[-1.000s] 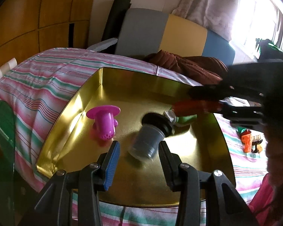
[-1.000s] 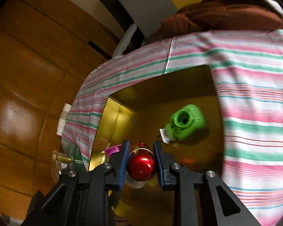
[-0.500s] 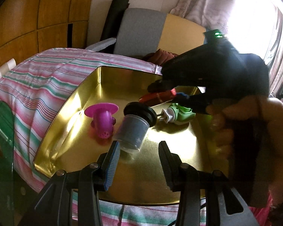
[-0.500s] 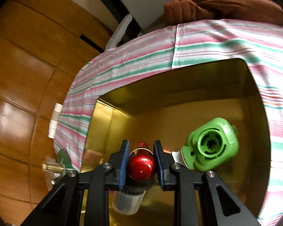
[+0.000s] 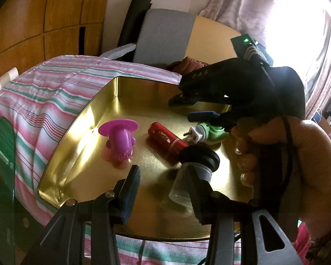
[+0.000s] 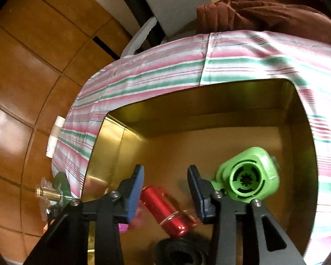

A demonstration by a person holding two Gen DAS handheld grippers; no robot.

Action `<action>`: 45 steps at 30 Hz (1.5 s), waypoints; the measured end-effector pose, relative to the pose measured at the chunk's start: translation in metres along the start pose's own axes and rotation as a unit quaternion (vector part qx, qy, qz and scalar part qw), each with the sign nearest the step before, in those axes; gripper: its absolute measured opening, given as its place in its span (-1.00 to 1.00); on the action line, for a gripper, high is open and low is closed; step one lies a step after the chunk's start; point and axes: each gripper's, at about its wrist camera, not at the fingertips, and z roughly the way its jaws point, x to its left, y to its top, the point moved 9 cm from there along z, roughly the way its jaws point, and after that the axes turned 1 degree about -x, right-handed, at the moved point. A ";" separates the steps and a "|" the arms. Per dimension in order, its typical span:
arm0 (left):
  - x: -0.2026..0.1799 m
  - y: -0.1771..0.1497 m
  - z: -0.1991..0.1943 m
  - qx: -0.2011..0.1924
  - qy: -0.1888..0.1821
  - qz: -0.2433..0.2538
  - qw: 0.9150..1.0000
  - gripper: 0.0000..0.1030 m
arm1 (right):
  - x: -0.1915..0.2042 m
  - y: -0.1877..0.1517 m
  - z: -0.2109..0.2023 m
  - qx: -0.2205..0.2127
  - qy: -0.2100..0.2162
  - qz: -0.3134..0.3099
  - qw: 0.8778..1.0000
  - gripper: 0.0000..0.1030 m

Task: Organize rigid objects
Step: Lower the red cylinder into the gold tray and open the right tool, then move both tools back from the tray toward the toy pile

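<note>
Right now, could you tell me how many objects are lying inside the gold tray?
4: pink strainer at left, red cylinder mid-tray, green plug at right, black-capped jar nearest. More may hide behind the right tool.

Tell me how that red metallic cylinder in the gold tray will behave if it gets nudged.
The red cylinder lies on its side on the smooth gold tray, so it will probably roll. Its glossy rounded surface looks slippery. The right claw is opening around it, no longer steadying it.

A home setting is indicated, likely a living or dining room. A striped tablecloth [image 5: 55, 92] is spread under a gold tray [image 5: 143, 101], with a curtained window [image 5: 253, 11], a padded chair back [image 5: 165, 35], a wood-panelled wall [image 5: 33, 22] and a crumpled brown cloth [image 6: 275, 6] seen behind.
</note>
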 end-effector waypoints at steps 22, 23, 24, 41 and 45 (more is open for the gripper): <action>-0.014 -0.006 -0.001 0.006 -0.010 0.021 1.000 -0.17 | 0.003 -0.040 -0.081 -0.051 -0.041 -0.113 0.991 0.30; -0.016 -0.006 -0.001 0.006 -0.012 0.023 1.000 -0.17 | 0.000 -0.043 -0.083 -0.047 -0.043 -0.114 0.991 0.31; -0.017 -0.007 -0.001 0.006 -0.013 0.025 1.000 -0.17 | -0.003 -0.046 -0.085 -0.045 -0.045 -0.115 0.991 0.31; -0.070 -0.025 -0.011 0.008 -0.055 0.106 0.993 -0.17 | -0.141 -0.084 -0.165 -0.053 -0.145 -0.057 0.986 0.36; -0.088 -0.035 -0.012 0.016 -0.064 0.133 0.989 -0.17 | -0.181 -0.086 -0.188 -0.054 -0.174 -0.038 0.983 0.36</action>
